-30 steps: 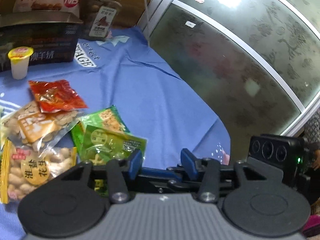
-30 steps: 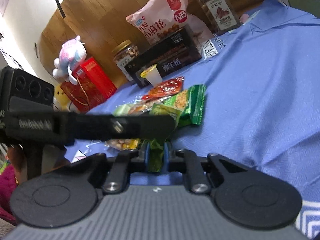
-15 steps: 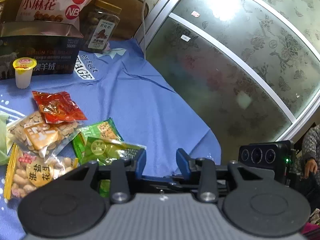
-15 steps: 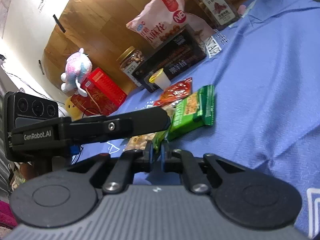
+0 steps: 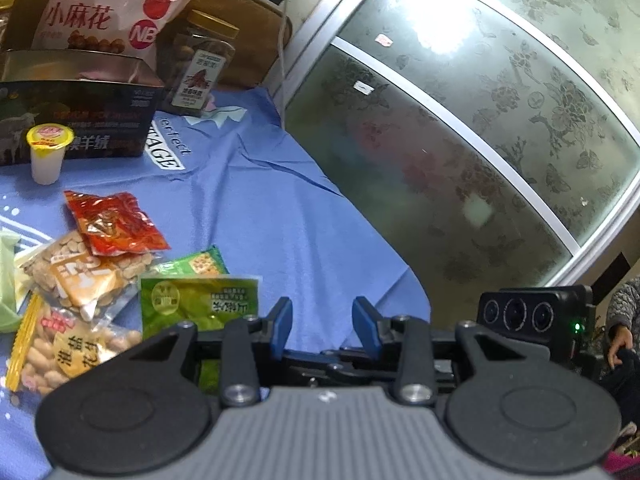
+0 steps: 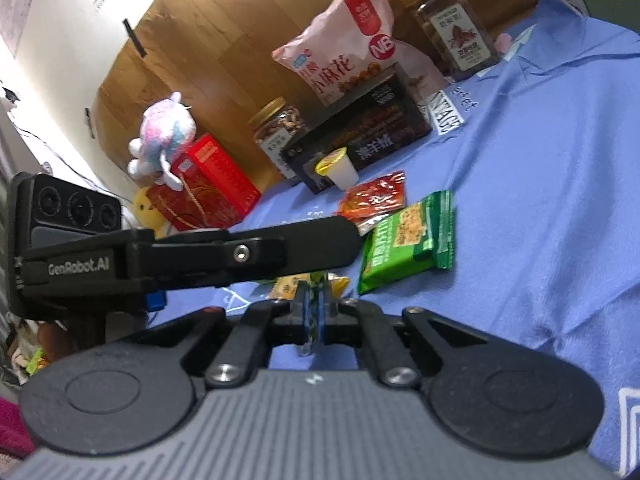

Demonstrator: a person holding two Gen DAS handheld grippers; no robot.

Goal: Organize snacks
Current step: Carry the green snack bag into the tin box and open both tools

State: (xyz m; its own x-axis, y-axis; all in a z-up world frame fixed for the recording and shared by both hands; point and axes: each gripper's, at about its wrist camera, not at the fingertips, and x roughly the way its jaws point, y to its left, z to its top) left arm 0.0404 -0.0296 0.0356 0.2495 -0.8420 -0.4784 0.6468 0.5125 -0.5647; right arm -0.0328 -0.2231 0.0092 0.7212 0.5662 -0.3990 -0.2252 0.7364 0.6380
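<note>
Above the blue cloth (image 5: 280, 220), the left gripper (image 5: 322, 322) hovers level, fingers spread and empty, beside a green packet (image 5: 198, 306). Seen from the right wrist, the right gripper (image 6: 314, 306) pinches that packet's edge.

A green snack packet (image 5: 198, 306) is lifted flat above a loose pile: red packet (image 5: 114, 222), orange-labelled nut packet (image 5: 82, 274), yellow-edged peanut packet (image 5: 60, 346), green cracker packet (image 6: 406, 242) on the blue cloth (image 5: 280, 216).
</note>
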